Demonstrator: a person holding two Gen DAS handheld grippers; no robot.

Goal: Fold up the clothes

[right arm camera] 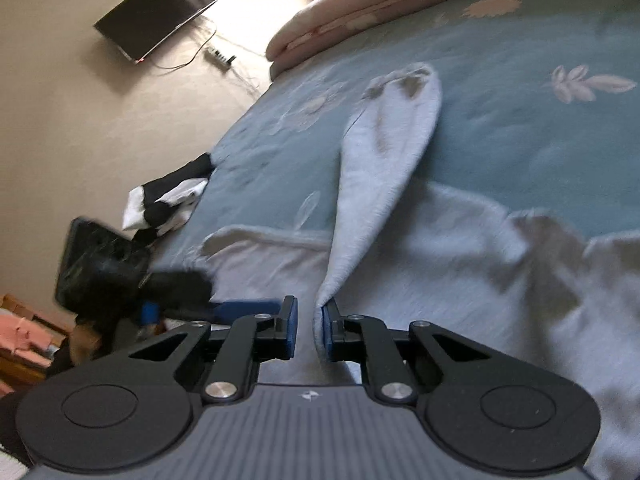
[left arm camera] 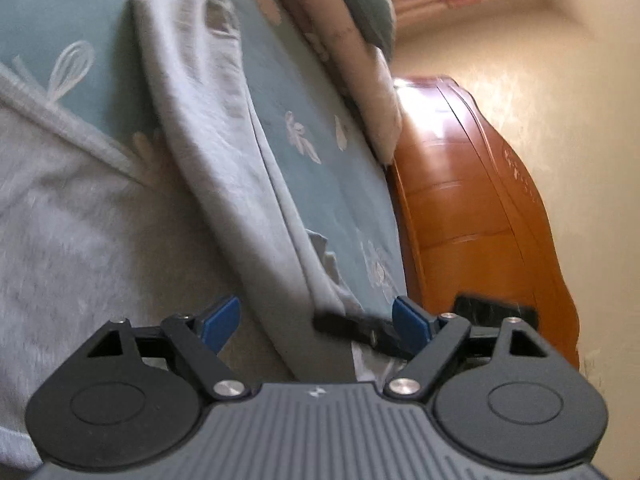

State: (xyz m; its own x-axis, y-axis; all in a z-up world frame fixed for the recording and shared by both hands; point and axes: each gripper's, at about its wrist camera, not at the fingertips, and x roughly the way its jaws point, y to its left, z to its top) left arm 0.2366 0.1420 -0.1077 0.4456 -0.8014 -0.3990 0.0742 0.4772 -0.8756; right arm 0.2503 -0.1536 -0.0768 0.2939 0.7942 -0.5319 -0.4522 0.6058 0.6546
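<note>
A light grey sweatshirt [right arm camera: 460, 280] lies spread on a teal flowered bedspread [right arm camera: 520, 128]. One long sleeve [right arm camera: 384, 152] rises from its cuff toward my right gripper [right arm camera: 309, 328], whose blue pads stand close together with the sleeve's fold pinched between them. In the left wrist view the same sleeve [left arm camera: 208, 128] runs down the middle of the frame. My left gripper [left arm camera: 316, 320] is open wide above it, one blue pad on either side and nothing held. A black finger of the right gripper [left arm camera: 356, 326] sits by the left gripper's right pad.
A folded pink floral quilt [right arm camera: 360, 4] lies along the far side of the bed. A black-and-white garment [right arm camera: 168, 200] hangs at the bed's left edge. A wooden headboard [left arm camera: 480, 208] stands beyond the bed. A dark screen [right arm camera: 156, 12] hangs on the wall.
</note>
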